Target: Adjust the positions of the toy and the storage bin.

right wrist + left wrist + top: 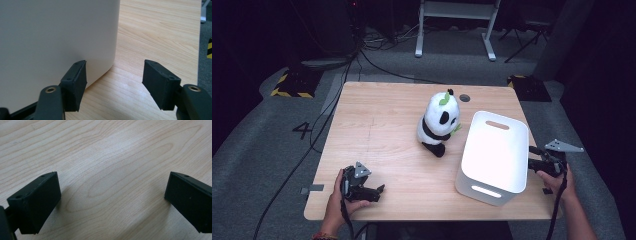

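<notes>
Bin (494,150): white, rounded corners, on the right part of the desk (382,130), near its front edge. A slot shows in the near wall. In the right gripper view its wall (57,37) is the pale face on the left, one corner coming down to the wood.
Desk: light wood, grain plain in the left gripper view (107,157) and the right gripper view (160,37).
Panda (439,122): plush, black and white with green bits, upright near mid-desk, just left of the bin's far end and apart from it.
Left gripper (379,190): low over the desk's front left corner, held in the left hand (337,197), well apart from bin and panda. Jaws wide in its own view (112,200), bare wood between them.
Right gripper (532,156): at the bin's right side, held in the right hand (557,180), pointing at the wall. In its own view (115,82) the jaws stand apart at a narrower gap, gripping nothing. One jaw sits just beside the bin's corner; whether it touches, cannot tell.
Hole (464,98): small, dark, round, in the desk behind the panda.
</notes>
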A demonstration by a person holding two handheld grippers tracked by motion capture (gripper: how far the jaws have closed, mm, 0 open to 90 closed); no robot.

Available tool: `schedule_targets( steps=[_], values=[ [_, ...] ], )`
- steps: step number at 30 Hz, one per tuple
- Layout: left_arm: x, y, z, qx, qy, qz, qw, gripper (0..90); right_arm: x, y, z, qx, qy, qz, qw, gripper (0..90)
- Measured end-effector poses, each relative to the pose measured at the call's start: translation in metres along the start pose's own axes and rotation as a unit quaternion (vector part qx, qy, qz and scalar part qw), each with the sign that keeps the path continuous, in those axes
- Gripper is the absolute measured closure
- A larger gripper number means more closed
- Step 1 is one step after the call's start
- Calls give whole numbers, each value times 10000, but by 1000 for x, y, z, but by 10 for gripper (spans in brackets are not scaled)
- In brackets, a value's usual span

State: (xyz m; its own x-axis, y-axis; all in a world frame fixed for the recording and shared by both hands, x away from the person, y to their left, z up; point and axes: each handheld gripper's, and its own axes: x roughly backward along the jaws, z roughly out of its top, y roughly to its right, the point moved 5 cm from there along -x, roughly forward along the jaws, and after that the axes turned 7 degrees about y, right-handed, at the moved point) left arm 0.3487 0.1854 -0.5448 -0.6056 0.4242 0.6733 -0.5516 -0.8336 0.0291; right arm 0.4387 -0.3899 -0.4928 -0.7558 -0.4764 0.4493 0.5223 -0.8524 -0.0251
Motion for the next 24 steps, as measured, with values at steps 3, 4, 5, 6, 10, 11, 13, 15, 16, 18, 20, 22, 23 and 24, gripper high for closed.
schedule_targets(
  steps=[3,4,5,6,10,11,13,15,16,18,20,22,23,24],
  values=[
    [0,0,0,-1,0,1,10000,5,-4,-3,2,16,19,29,10000,361],
    [0,0,0,0,1,1,10000,5,-5,-4,2,24,5,51,10000,361],
    [0,0,0,0,1,1,10000,5,-6,-7,3,-54,21,71,10000,360],
    [0,0,0,-2,0,2,10000,5,-7,-7,3,31,-9,93,10000,360],
    [0,0,0,-10,-6,-2,10000,5,-12,-12,5,60,-2,146,9999,360],
    [0,0,0,0,0,1,10000,5,-13,-13,5,53,-29,155,9999,360],
    [0,0,0,-1,0,0,10000,5,-16,-15,7,80,-12,170,9998,357],
    [0,0,0,-2,0,1,10000,5,-17,-18,8,95,-28,250,9996,355],
    [0,0,0,-3,-1,1,10000,5,-18,-18,9,118,-7,249,9996,355],
    [0,0,0,0,2,1,10000,5,-19,-20,9,82,-26,284,9996,354],
    [0,0,0,0,0,1,10000,5,-20,-21,8,110,-34,302,9995,354],
    [0,0,0,1,0,0,10000,5,-21,-24,8,64,-52,333,9994,354],
    [0,0,0,-6,-2,0,10000,5,-22,-25,8,73,-52,336,9994,355],
    [0,0,0,-6,-1,2,10000,5,-22,-27,8,80,-71,342,9994,356]
  ],
)
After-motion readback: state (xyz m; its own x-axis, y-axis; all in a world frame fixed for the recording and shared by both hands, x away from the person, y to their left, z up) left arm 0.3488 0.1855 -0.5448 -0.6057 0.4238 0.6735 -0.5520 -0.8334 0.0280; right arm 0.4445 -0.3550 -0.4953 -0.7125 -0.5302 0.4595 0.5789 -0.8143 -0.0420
